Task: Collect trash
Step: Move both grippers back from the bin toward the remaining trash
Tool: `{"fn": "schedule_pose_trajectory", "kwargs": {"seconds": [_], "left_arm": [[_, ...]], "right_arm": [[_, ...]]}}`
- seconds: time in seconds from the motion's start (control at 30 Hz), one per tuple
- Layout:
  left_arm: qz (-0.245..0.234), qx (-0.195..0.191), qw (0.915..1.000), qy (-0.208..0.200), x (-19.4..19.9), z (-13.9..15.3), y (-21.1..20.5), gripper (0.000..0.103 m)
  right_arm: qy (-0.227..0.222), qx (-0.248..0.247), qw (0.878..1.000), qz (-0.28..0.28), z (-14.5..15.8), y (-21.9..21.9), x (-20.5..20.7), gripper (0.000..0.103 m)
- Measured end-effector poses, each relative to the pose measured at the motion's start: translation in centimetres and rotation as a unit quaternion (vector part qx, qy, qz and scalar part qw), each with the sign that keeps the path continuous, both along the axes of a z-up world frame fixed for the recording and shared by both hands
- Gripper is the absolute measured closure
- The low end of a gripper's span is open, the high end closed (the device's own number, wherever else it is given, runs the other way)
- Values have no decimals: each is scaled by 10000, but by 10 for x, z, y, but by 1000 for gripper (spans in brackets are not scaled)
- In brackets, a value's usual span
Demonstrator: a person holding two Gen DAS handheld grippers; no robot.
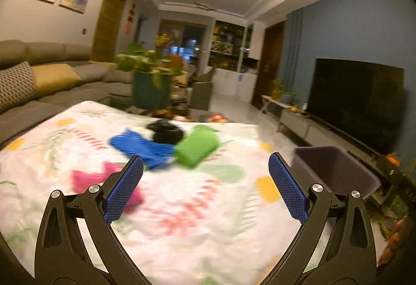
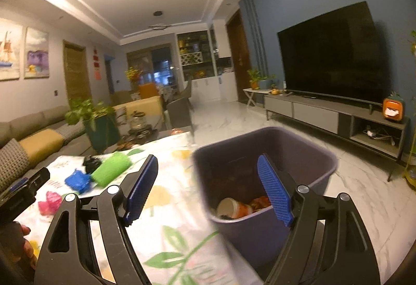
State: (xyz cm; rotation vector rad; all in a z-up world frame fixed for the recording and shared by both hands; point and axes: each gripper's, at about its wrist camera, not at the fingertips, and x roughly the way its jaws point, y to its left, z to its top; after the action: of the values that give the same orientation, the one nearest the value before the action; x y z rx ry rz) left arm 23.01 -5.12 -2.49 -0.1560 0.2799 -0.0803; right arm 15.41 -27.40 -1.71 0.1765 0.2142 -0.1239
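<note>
Crumpled trash lies on the floral tablecloth (image 1: 182, 207): a blue piece (image 1: 140, 148), a green piece (image 1: 197, 147), a black piece (image 1: 165, 132) and a pink piece (image 1: 91, 179). My left gripper (image 1: 205, 168) hovers open just short of them, empty. The right wrist view shows the same blue piece (image 2: 76, 181), green piece (image 2: 110, 170), black piece (image 2: 91, 164) and pink piece (image 2: 49, 203) at the left. My right gripper (image 2: 208, 168) stands open and empty above the purple bin (image 2: 262, 233), which holds a paper cup (image 2: 230, 208) and orange scraps.
The bin (image 1: 335, 170) stands off the table's right edge. A potted plant (image 1: 150, 84) sits at the table's far end, a sofa (image 1: 39, 87) to the left, and a TV (image 2: 330, 50) on a low cabinet to the right. A hand (image 2: 26, 246) holds the left gripper's handle.
</note>
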Motion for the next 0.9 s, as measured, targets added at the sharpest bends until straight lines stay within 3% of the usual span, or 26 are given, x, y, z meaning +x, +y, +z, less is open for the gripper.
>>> {"fn": "schedule_pose_trajectory", "kwargs": {"seconds": [0.47,0.8,0.9], "left_arm": [[620,434,9964,383,5,-23,79,8],[337,382,9960,734,42,-35,96,8],[155,198,9940,1062,64,-40,100,8]], "right_arm": [[60,-168,9968,784,1,87,25,26],[128,-172,9954,931,-2,118,48,26],[143,-228,9949,973,-4,128,56,26]]}}
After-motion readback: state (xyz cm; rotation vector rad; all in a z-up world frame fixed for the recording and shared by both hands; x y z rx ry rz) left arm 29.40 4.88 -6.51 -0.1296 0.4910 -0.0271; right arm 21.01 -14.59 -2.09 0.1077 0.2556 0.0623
